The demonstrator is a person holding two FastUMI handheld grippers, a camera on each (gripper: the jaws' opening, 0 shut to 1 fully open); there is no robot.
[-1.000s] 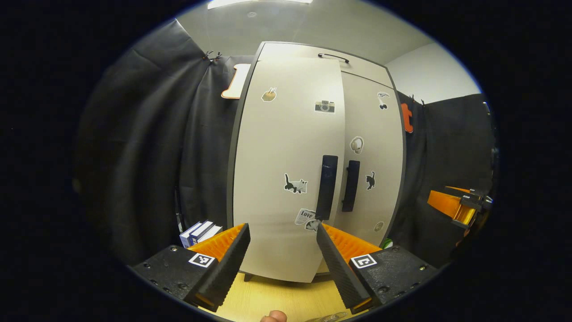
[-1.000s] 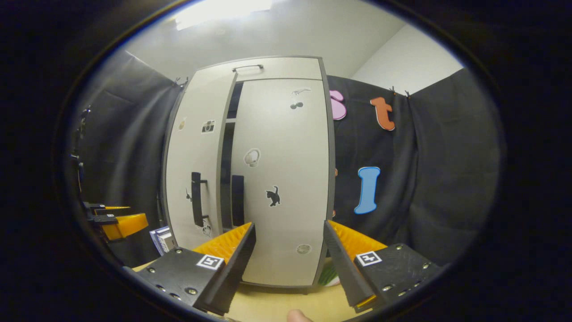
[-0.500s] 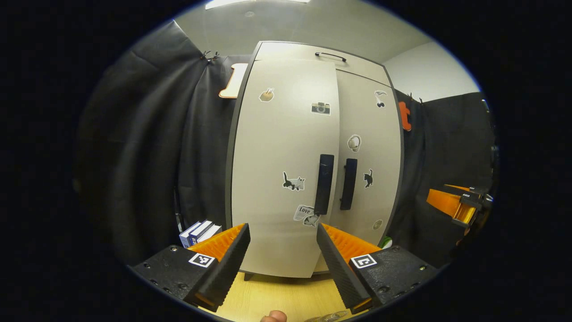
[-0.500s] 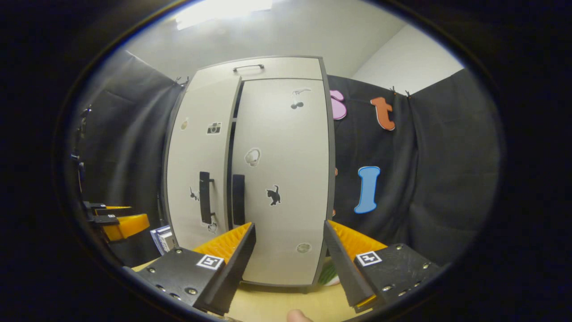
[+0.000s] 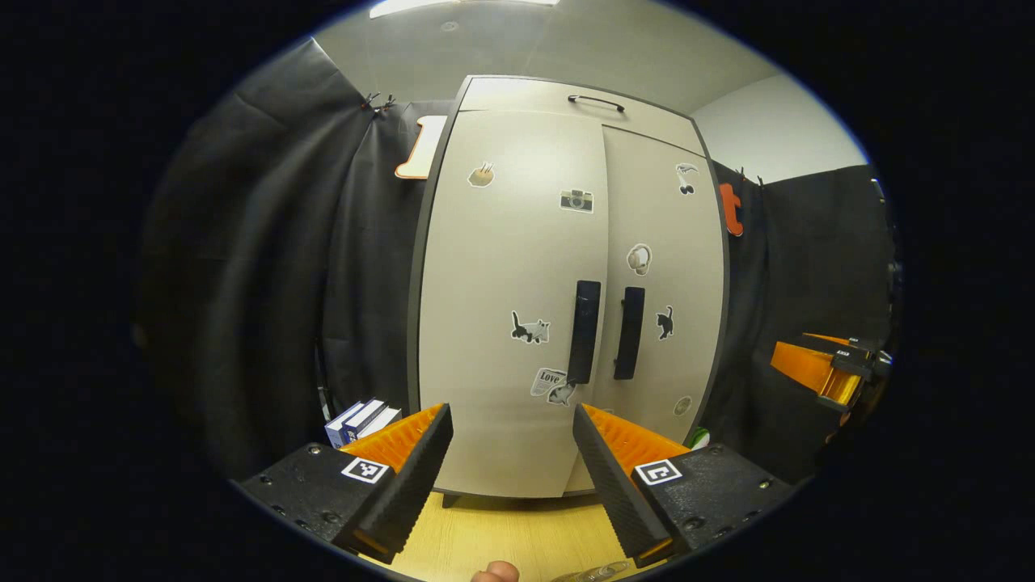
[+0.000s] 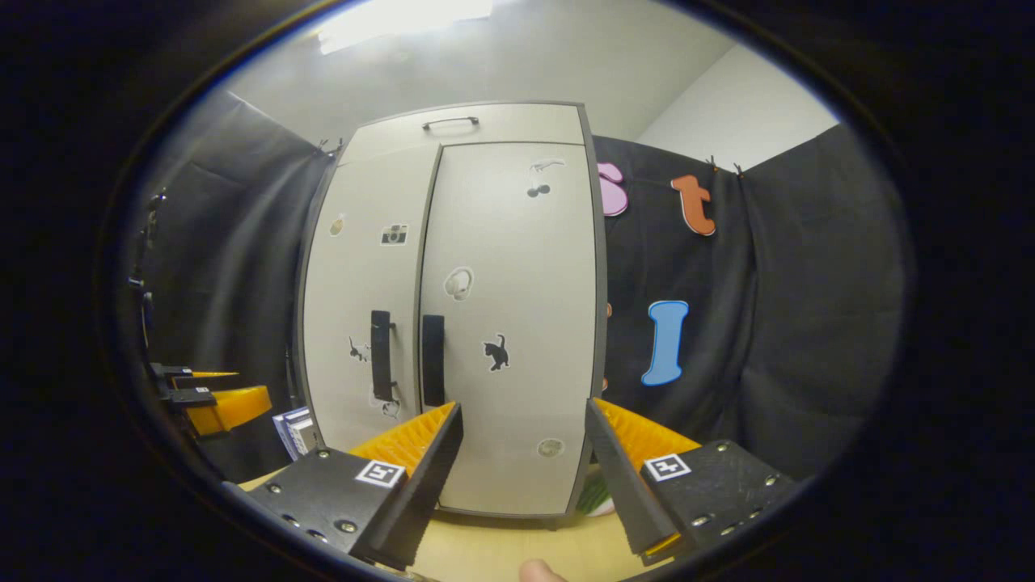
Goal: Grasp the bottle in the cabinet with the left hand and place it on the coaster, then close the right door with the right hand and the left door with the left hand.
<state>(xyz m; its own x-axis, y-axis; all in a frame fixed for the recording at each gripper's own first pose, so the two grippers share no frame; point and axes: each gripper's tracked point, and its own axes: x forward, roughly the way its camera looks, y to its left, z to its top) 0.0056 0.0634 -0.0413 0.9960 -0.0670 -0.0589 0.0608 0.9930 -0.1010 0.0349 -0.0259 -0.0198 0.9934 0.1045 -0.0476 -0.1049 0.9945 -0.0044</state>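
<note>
The cabinet (image 5: 566, 283) stands upright at the table's (image 5: 517, 533) far edge, both doors shut, handles vertical. The left gripper (image 5: 511, 473) and right gripper (image 6: 524, 477) hold nothing, fingers spread wide, touching nothing.

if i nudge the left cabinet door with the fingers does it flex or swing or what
The left door looks like a flat rigid panel, so it probably would not flex. It appears shut flush beside the right door, so a push on its face likely just meets the cabinet frame. Pulling its vertical handle would probably swing it on left-edge hinges; the smooth face may be slippery.
</note>
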